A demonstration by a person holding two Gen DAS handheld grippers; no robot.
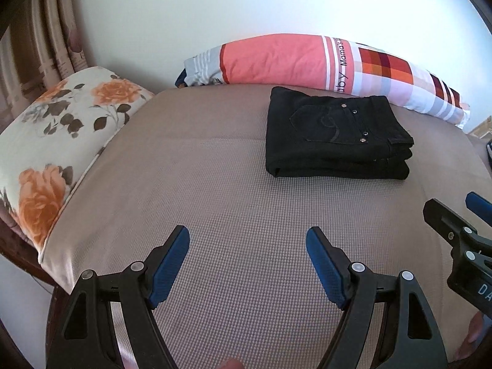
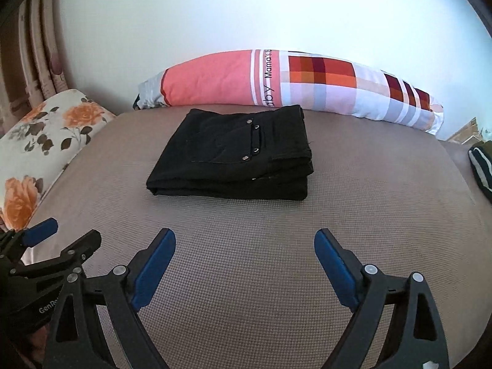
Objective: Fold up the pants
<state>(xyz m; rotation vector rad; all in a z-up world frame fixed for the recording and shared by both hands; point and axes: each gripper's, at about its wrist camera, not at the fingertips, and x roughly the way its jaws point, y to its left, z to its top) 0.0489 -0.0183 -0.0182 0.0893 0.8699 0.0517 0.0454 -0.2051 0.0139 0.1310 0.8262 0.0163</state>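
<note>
Black pants (image 1: 335, 135) lie folded into a compact stack on the beige bed (image 1: 215, 190), a back pocket with metal rivets facing up. In the right wrist view the same pants (image 2: 233, 153) sit straight ahead, near the far pillow. My left gripper (image 1: 247, 240) hangs open over bare bed, below and left of the stack, nothing between its blue pads. My right gripper (image 2: 244, 240) is open too, well short of the pants and holding nothing. Each gripper shows at the edge of the other's view: the right one (image 1: 455, 215), the left one (image 2: 70, 233).
A long pink and checked pillow (image 1: 307, 61) lies along the wall behind the pants. A floral pillow (image 1: 61, 129) sits at the bed's left end by a curtain (image 1: 37, 37). A dark striped cloth (image 2: 481, 169) lies at the right edge.
</note>
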